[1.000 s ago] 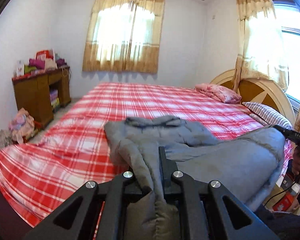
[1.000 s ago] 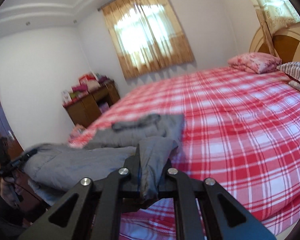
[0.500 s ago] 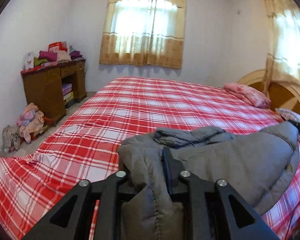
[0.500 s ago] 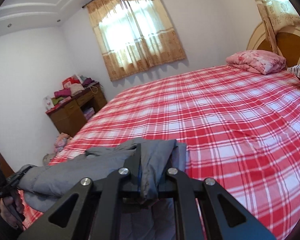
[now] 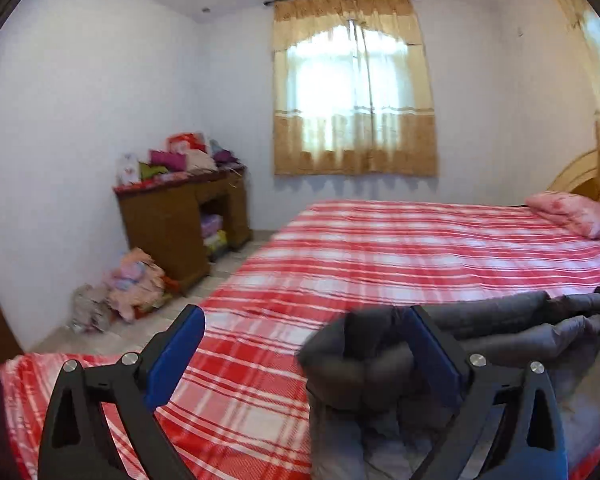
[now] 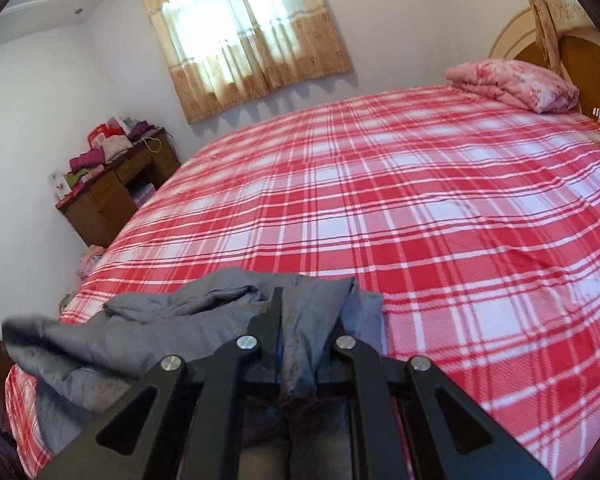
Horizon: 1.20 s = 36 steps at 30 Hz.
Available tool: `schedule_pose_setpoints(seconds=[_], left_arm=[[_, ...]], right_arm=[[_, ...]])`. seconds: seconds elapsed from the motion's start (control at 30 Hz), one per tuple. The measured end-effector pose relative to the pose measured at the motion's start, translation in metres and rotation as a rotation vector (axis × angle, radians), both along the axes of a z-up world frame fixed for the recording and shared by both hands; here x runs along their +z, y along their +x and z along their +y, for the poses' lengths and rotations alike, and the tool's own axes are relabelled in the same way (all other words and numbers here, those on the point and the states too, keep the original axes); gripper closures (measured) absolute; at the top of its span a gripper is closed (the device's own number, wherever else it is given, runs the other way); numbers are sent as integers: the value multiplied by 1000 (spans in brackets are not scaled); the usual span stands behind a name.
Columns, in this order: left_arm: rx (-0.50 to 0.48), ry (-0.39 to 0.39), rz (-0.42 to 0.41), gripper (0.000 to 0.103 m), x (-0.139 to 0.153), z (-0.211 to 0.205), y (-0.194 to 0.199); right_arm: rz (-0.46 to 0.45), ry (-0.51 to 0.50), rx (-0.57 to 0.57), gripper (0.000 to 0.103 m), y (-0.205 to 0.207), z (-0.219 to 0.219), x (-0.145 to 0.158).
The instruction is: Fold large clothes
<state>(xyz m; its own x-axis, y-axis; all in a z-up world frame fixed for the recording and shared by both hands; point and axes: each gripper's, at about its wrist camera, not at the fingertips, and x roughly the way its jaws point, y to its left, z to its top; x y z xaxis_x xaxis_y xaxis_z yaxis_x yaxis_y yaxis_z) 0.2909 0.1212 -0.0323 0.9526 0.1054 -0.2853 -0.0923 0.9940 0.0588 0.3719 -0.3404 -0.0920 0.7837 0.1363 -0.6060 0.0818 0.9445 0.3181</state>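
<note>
A grey padded jacket lies bunched on the near edge of the red plaid bed. My left gripper is wide, its jaws opening. A roll of the jacket rests against the inside of the right blue pad, while the left pad stands apart over bare sheet. In the right wrist view my right gripper is shut on a fold of the jacket, which drapes over one finger and hides its tip. The rest of the jacket trails to the left across the bed.
A wooden desk piled with folded things stands by the left wall, with a heap of clothes on the floor beside it. A pink pillow lies at the headboard. A curtained window is behind the bed.
My left gripper has sprung open and let go of the jacket fold it held. Both grippers moved over the bed and lower, and the jacket now lies on the sheet.
</note>
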Motion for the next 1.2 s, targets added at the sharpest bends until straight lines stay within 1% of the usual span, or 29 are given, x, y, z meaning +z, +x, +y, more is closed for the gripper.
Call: schedule_pose_setpoints(seconds=[0.07, 0.13, 0.17, 0.2, 0.23, 0.27, 0.3, 0.4, 0.47, 0.53, 0.57, 0.6, 0.67, 0.7, 0.77, 0.83, 0.9, 0.93, 1.0, 1.03, 1.2], left_arm=[[5, 12, -13, 4, 3, -11, 3], [-1, 27, -21, 4, 5, -27, 8], [-21, 49, -15, 4, 5, -39, 12], [-23, 67, -10, 4, 7, -47, 15], [-21, 103, -1, 4, 4, -62, 20], [-28, 122, 5, 4, 3, -72, 22], [-33, 146, 17, 4, -2, -83, 26], [-36, 192, 49, 4, -22, -112, 40], [-21, 224, 61, 4, -38, -123, 47], [-8, 243, 84, 4, -47, -136, 56], [2, 250, 96, 4, -52, -139, 63], [4, 251, 108, 4, -55, -143, 71], [14, 247, 126, 4, -58, -145, 84], [21, 245, 136, 4, -61, -147, 91], [29, 240, 166, 4, -70, -148, 107], [32, 237, 198, 4, -83, -148, 119], [47, 228, 242, 4, -96, -146, 132], [43, 205, 274, 4, -104, -145, 140], [39, 166, 311, 4, -114, -142, 150], [40, 161, 315, 4, -116, -143, 152], [30, 180, 353, 4, -128, -151, 164]], right_arm=[[26, -17, -9, 90, 17, 3, -4], [37, -19, -17, 76, 28, 6, -4], [31, -7, -21, 55, 30, 7, -3], [6, 2, -28, 36, 28, 9, 2], [-24, -14, -44, 31, 26, 13, 7], [-44, -47, -58, 28, 24, 19, 12], [-70, -82, -65, 28, 18, 27, 18], [-127, -119, -55, 27, 2, 47, 30], [-152, -123, -14, 26, -7, 65, 33], [-122, -153, 102, 26, -4, 96, 29], [-100, -171, 163, 27, -1, 111, 24], [-85, -189, 206, 32, 3, 123, 20], [-57, -242, 246, 41, 14, 142, 10], [-42, -259, 253, 41, 21, 148, 4], [-12, -277, 258, 41, 35, 153, -10], [3, -289, 240, 41, 41, 151, -26], [34, -240, 208, 41, 50, 139, -45], [36, -211, 196, 41, 51, 132, -52], [33, -178, 177, 41, 51, 127, -57], [29, -173, 175, 41, 50, 126, -57], [27, -157, 172, 41, 47, 126, -58]])
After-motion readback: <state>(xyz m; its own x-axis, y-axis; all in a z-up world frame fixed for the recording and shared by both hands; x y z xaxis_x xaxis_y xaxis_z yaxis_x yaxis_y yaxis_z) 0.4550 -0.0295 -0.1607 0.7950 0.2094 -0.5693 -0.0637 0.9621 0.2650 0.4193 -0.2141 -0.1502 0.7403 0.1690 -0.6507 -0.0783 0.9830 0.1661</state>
